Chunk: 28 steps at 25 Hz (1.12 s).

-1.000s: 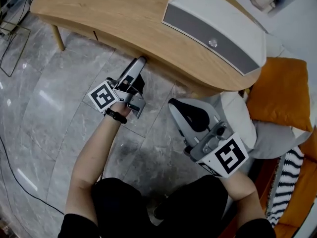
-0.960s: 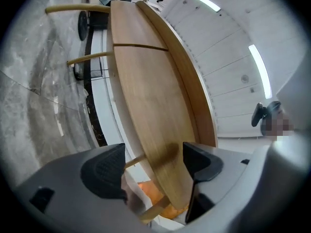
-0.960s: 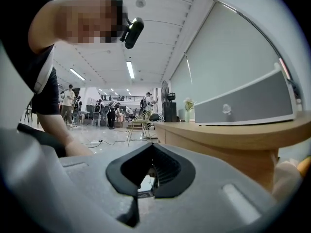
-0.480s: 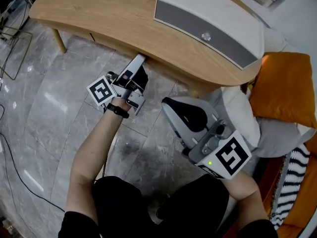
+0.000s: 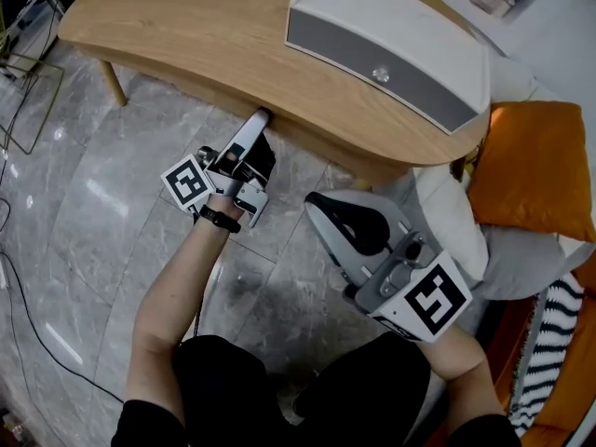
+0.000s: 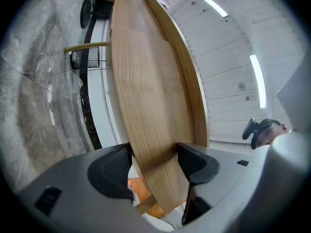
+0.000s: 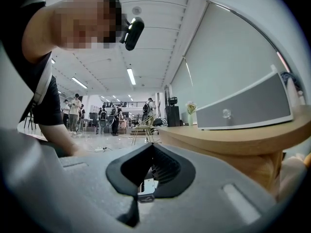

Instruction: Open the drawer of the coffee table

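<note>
The wooden coffee table curves across the top of the head view. My left gripper reaches up under its front edge. In the left gripper view its jaws straddle the lower edge of the wooden drawer front. They are closing, and both pads touch the wood. My right gripper hangs over the floor to the right of the left one and below the table edge. It is shut with nothing in it.
A white and grey box lies on the table's right end. Orange and grey cushions crowd the right side. A table leg stands at the left, a black cable runs over the marble floor, and the person's knees fill the bottom.
The left gripper keeps its place at the table's front edge, with the wrist turned slightly. The right gripper has hardly moved.
</note>
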Each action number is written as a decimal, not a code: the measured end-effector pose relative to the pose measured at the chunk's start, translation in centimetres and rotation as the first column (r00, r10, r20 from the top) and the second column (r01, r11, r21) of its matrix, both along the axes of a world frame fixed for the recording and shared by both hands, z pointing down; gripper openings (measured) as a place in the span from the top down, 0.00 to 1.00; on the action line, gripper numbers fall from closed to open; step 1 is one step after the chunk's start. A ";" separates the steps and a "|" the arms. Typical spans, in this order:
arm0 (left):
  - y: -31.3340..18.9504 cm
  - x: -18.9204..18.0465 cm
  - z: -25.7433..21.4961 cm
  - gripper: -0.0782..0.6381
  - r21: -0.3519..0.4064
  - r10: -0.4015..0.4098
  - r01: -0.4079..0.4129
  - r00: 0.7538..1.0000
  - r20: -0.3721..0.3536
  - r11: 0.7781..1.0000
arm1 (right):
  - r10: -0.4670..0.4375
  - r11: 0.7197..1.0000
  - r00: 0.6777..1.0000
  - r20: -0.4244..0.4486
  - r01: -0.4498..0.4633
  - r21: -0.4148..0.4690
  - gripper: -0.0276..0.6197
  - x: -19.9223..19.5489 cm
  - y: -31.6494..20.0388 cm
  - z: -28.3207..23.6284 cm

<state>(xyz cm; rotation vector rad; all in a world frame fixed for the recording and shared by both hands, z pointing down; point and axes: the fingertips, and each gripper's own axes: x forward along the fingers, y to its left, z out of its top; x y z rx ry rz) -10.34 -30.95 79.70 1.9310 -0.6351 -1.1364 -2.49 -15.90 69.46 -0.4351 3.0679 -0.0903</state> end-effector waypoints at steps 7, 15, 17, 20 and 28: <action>1.6 -0.2 0.1 0.50 -0.004 0.002 -0.002 1.000 0.004 1.000 | -0.015 1.000 0.999 -0.048 0.016 0.022 0.95 0.0 0.8 1.0; 3.7 -0.7 0.1 0.49 -0.015 0.011 -0.011 1.000 0.010 1.000 | -0.053 0.998 0.998 -0.034 0.054 0.034 0.95 -1.5 2.0 0.3; 4.2 -0.8 0.0 0.49 -0.018 0.013 -0.012 1.000 0.010 1.000 | -0.055 0.998 0.998 -0.024 0.055 0.039 0.95 -1.9 2.2 0.1; 5.0 -0.9 -0.1 0.49 -0.018 0.013 -0.013 1.000 0.008 1.000 | -0.059 0.997 0.998 0.022 0.058 0.041 0.95 -2.6 2.6 -1.1; 6.5 -1.3 0.2 0.49 -0.024 0.017 -0.017 1.000 0.009 1.000 | -0.096 0.995 0.995 0.041 0.095 0.035 0.95 -3.1 3.8 -2.0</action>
